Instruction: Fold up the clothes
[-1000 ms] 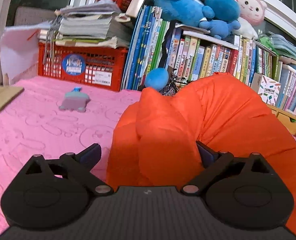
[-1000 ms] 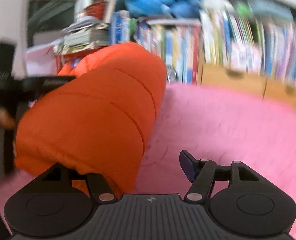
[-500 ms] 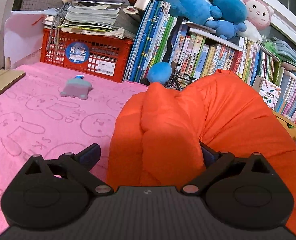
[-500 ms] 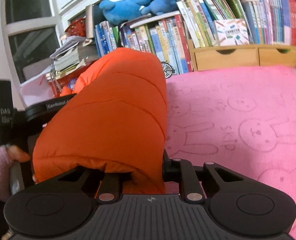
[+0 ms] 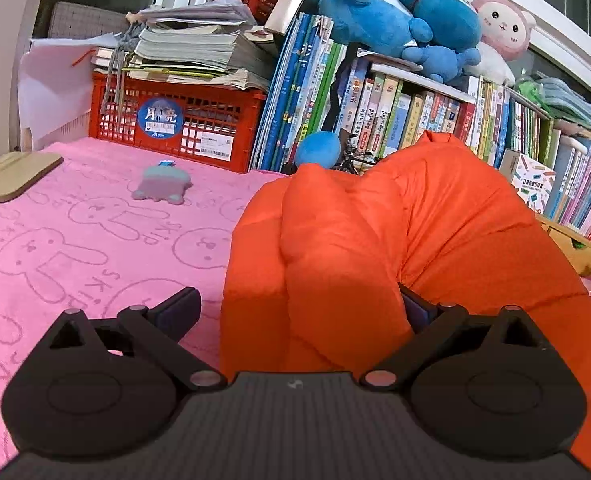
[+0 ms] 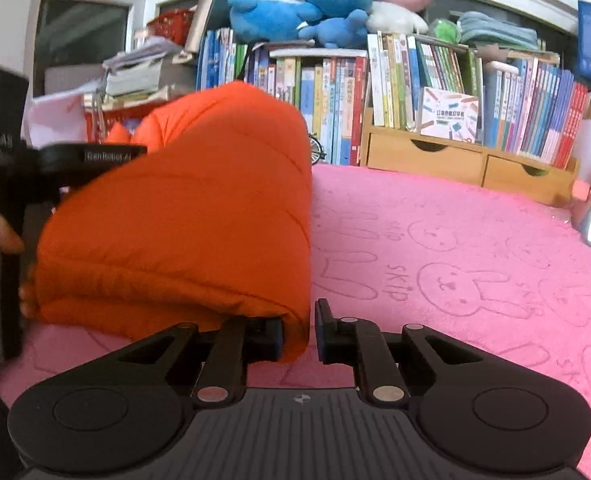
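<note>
We saw the right gripper (image 6: 299, 330) snap from apart to clamped on the puffy orange quilted jacket (image 6: 183, 216) lying on the pink bunny-print towel (image 6: 455, 248); left gripper (image 5: 295, 312) stayed apart around it; fold could start.

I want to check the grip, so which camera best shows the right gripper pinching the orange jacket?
The right wrist view: the right gripper is shut on the orange jacket corner. The left wrist view shows only the jacket's bulk.
</note>
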